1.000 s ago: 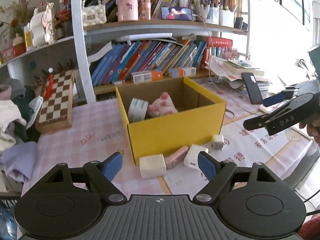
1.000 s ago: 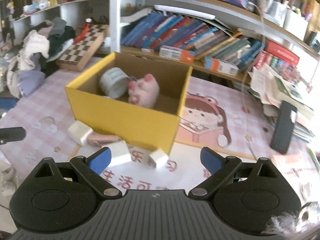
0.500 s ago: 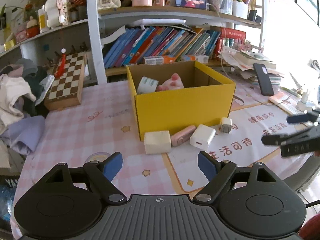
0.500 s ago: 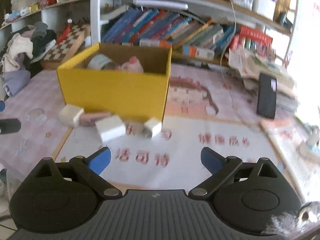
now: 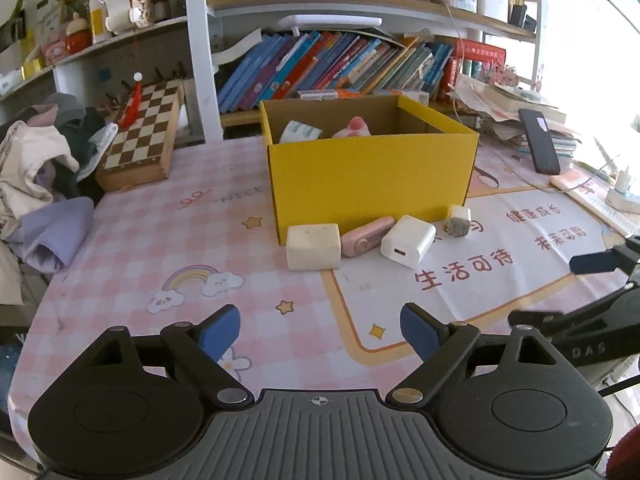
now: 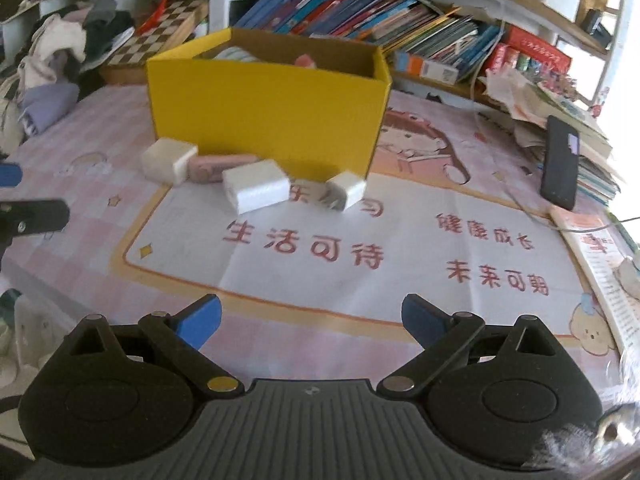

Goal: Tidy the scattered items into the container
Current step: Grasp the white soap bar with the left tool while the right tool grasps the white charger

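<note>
Two grippers hang wide open and empty over the near edge of the table (image 5: pixel 120 240): the left gripper (image 5: pixel 320 326) fills the bottom of its own view, and the right gripper (image 6: pixel 311 320) the bottom of its view, each with blue-padded fingers spread well apart and gripping nothing. Further out, in the middle of both frames, four loose items lie in a tight row along the front wall of the open yellow cardboard box (image 5: pixel 372 172): one cream-white rectangular block (image 5: pixel 313 246), one pink oblong plastic case (image 5: pixel 366 236), one larger white square charger (image 5: pixel 408 240) and one small white plug cube (image 5: pixel 458 220). The block, the pink case and the larger charger look to be touching or nearly so, with the pink case pressed close against the box; the small cube sits slightly apart toward the right. Inside the box, two things already show above the rim, one pale roll of tape (image 5: pixel 300 132) and one pink plush toy (image 5: pixel 356 128). So the job appears partly done, with four pieces left. The likely trouble is crowding: closing on one piece could catch or shove its neighbour, and a finger coming down behind the pink case could hit the box wall and push the light box back. Smooth plastic may also slip from a shallow pinch.
</note>
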### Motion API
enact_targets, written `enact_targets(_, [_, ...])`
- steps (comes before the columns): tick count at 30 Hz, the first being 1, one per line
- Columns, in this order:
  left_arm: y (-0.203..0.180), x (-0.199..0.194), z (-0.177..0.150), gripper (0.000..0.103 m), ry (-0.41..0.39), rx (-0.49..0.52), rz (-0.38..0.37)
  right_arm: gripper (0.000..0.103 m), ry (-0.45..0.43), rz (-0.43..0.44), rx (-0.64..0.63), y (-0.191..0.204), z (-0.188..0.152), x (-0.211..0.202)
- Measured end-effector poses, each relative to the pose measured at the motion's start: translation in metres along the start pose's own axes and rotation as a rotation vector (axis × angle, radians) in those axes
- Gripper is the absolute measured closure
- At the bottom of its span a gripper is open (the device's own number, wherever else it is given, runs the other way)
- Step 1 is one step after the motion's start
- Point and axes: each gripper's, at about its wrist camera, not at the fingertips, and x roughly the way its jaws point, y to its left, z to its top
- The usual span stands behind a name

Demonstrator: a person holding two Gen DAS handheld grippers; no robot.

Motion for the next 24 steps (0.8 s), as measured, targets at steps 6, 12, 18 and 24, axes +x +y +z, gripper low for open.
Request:
enact_targets(6, [-0.002, 0.008, 0.001, 0.013, 0.013, 0.008, -0.009, 0.006, 0.020, 0.032, -0.034, 0.004, 0.002, 0.004])
enact_targets(12, [-0.004, 0.016, 0.007, 0.014, 0.011, 0.027, -0.018, 0.006, 0.018, 0.035, -0.029, -0.001, 0.011, 0.010])
enact_targets(18, [-0.004, 0.023, 0.013, 0.014, 0.001, 0.031, -0.029, 0.008, 0.015, 0.038, -0.024, -0.005, 0.019, 0.015])
enact_targets(24, [-0.005, 0.033, 0.015, 0.015, 0.008, 0.035, -0.048, 0.018, 0.024, 0.044, -0.031, -0.008, 0.027, 0.022])
